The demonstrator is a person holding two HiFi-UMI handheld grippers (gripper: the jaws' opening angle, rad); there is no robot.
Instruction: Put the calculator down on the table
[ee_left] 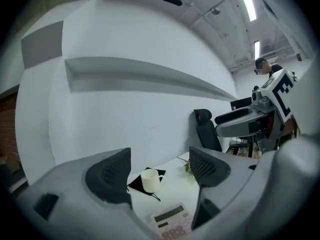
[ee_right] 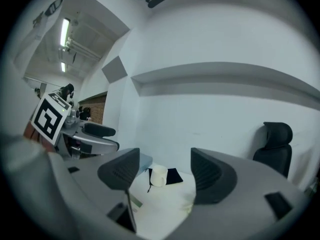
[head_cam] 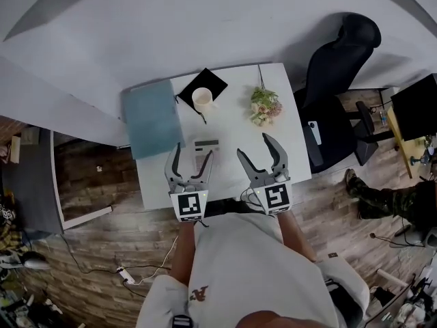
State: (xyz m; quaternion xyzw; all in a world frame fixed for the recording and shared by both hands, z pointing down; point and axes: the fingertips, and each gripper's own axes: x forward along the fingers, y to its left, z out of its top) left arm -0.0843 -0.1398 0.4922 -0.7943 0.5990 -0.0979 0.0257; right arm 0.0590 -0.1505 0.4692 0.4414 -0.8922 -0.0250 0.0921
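Soft, even indoor light. Ceiling tubes [ee_left: 246, 1] glare bright above me. The white table [head_cam: 232, 125] and pale wall [ee_left: 125, 129] look washed out, and shadows are faint. All 3 views bend hard at the edges. My 2 gripper views sit in dark round frames, and whatever is nearest the lens is soft.

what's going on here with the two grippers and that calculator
A person holds a gripper in each hand above a white table. The calculator lies flat on it, and neither gripper touches it. The left gripper and right gripper are both open and empty. Farther back, a white mug stands on a black pouch.
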